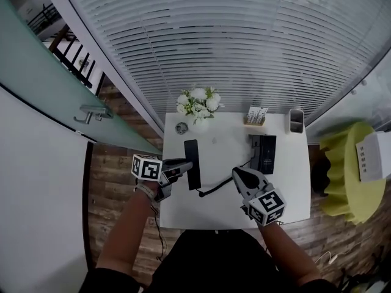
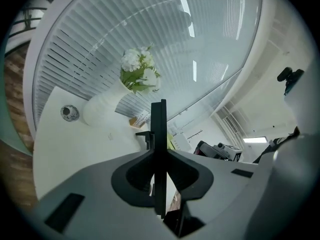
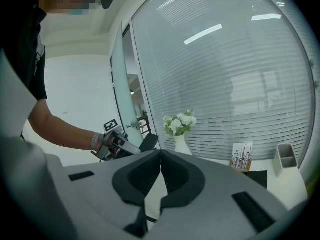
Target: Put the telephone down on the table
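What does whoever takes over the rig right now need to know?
Left tongs: shut on the black handset, over the left half of the table.
Right tongs: shut, empty, over the table's near right part.
Phone base: on the table's right side, with the cord running to the handset.
Done: handset is off the base and gripped.
Left: lay it flat on bare tabletop, then release. I cannot tell whether it touches the table yet.

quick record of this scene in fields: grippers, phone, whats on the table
left gripper: shut on the black handset
right gripper: shut, empty
handset: over the table's left half; contact unclear
telephone base: on table, right of centre
cord: runs from base toward handset
far edge: flower vase, card holder, grey pen holder
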{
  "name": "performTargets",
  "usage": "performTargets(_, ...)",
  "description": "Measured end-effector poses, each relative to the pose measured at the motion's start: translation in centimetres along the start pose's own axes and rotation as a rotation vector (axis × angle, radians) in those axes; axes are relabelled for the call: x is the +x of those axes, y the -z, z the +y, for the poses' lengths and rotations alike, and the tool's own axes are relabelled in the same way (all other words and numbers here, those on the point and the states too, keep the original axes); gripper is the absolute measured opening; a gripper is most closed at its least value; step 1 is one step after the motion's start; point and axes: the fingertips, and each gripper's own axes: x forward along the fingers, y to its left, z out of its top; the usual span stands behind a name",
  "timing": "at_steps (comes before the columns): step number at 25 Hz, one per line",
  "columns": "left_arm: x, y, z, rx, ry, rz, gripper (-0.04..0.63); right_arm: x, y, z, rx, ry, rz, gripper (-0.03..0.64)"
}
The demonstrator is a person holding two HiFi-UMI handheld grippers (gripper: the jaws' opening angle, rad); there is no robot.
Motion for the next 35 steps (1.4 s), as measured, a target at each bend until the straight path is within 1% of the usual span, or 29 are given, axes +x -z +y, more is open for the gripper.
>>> performTargets(4,-0.4,-0.2,2.2,-0.020,-0.001,0.042,0.078,2.1,0.3,0.5,0.013,0.002,0.013,0.021)
performTargets(9,-0.1,-1.1,4.5,0.003,-0.010,0.072,0.077,4.6,1.4,0.7,0.025,0.010,0.037,0.021)
performTargets(16,1.0,-1.1,8.2,-0.036,-0.011,0.110,0.077,7.9,3.3,-0.3,0.032,0.030,0.085,0.021)
performTargets(23,1.4,0.0,12.1,-0.087,-0.018,0.141,0.078,10.8,5.5,-0.7,0.037,0.053,0.126,0.021)
performTargets(28,1.3,1.2,15.2,-0.158,-0.028,0.133,0.078,12.5,8.7,-0.8,0.046,0.065,0.186,0.021)
performTargets(33,1.8,1.7,17.6,-0.176,-0.052,0.169,0.078,13.9,11.4,-0.9,0.059,0.068,0.245,0.021)
performTargets(35,1.8,2.0,18.4,-0.198,-0.059,0.174,0.078,14.3,12.0,-0.6,0.068,0.064,0.255,0.021)
